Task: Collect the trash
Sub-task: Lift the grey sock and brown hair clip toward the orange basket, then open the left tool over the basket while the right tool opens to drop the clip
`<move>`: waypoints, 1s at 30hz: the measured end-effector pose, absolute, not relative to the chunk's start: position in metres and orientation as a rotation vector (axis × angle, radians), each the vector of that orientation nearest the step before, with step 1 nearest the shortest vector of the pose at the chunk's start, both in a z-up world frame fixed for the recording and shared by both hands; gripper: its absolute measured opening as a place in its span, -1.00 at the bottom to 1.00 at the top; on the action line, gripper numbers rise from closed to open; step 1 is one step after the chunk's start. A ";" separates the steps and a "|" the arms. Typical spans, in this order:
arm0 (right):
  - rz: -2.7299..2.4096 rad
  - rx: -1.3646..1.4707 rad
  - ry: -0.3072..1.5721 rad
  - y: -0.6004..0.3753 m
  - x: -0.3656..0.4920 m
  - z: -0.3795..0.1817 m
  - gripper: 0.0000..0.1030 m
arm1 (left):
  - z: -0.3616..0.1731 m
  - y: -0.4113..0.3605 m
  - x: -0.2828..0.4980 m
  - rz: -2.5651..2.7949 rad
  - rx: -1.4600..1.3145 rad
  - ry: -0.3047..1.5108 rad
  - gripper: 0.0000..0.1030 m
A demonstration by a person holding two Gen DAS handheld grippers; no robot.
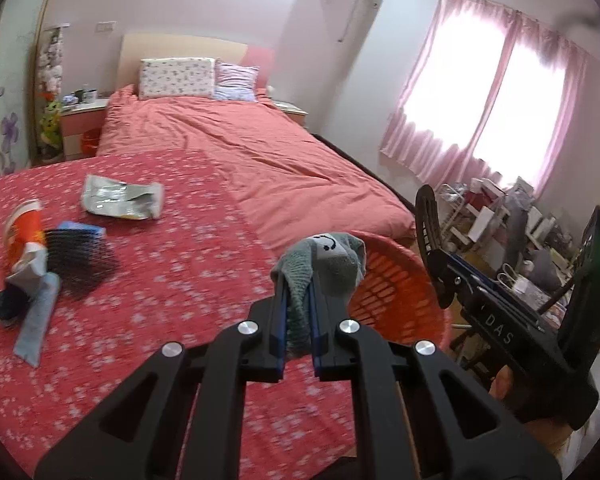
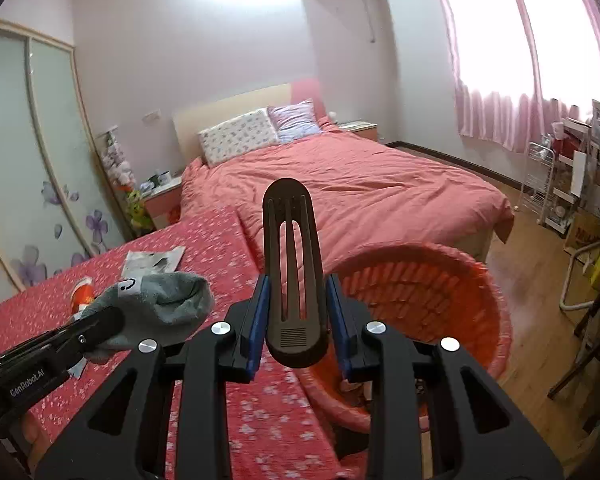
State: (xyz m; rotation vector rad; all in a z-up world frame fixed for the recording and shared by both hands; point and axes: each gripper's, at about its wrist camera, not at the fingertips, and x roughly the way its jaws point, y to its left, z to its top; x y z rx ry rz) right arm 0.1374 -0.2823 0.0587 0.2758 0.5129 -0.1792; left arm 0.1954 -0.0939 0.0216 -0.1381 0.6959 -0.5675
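Note:
My left gripper [image 1: 298, 292] is shut on a grey sock [image 1: 328, 260] with a smiley face, held above the red floral surface [image 1: 160, 320] near the rim of an orange basket [image 1: 400, 292]. The sock also shows in the right wrist view [image 2: 164, 304]. My right gripper [image 2: 296, 320] is shut on a black slotted handle [image 2: 292, 264], beside the basket [image 2: 420, 292]. On the floral surface lie a crumpled silver wrapper [image 1: 120, 196], an orange snack wrapper [image 1: 22, 232], a black brush [image 1: 78, 256] and blue-grey scraps [image 1: 36, 320].
A bed with a pink quilt [image 1: 260, 152] lies behind. A nightstand [image 1: 80, 120] stands at its far left. Cluttered shelves [image 1: 500, 220] stand under the pink-curtained window. A white wire rack [image 2: 548, 188] and chair legs [image 2: 580, 280] stand on the wooden floor at right.

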 end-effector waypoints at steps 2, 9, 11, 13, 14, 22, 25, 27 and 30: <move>-0.194 0.288 0.506 -0.289 0.136 0.058 -0.44 | 0.024 -0.104 0.198 -0.589 -0.142 0.700 -0.80; -0.238 0.331 0.495 -0.314 0.136 0.048 -0.44 | 0.026 -0.142 0.208 -0.637 -0.124 0.709 -0.80; -0.253 0.338 0.492 -0.321 0.136 0.046 -0.44 | 0.024 -0.154 0.212 -0.650 -0.114 0.715 -0.80; -0.268 0.343 0.489 -0.327 0.136 0.043 -0.44 | 0.021 -0.166 0.215 -0.661 -0.106 0.724 -0.80; -0.276 0.348 0.489 -0.332 0.136 0.041 -0.44 | 0.018 -0.171 0.217 -0.666 -0.102 0.729 -0.80; -0.314 0.405 0.480 -0.358 0.137 0.030 -0.44 | 0.002 -0.210 0.234 -0.704 -0.085 0.764 -0.80; -0.320 0.426 0.475 -0.367 0.139 0.026 -0.44 | -0.004 -0.221 0.240 -0.713 -0.077 0.774 -0.80; -0.325 0.432 0.474 -0.372 0.141 0.025 -0.44 | -0.010 -0.230 0.244 -0.717 -0.073 0.785 -0.80; -0.332 0.441 0.477 -0.375 0.144 0.021 -0.44 | -0.019 -0.239 0.251 -0.718 -0.066 0.803 -0.78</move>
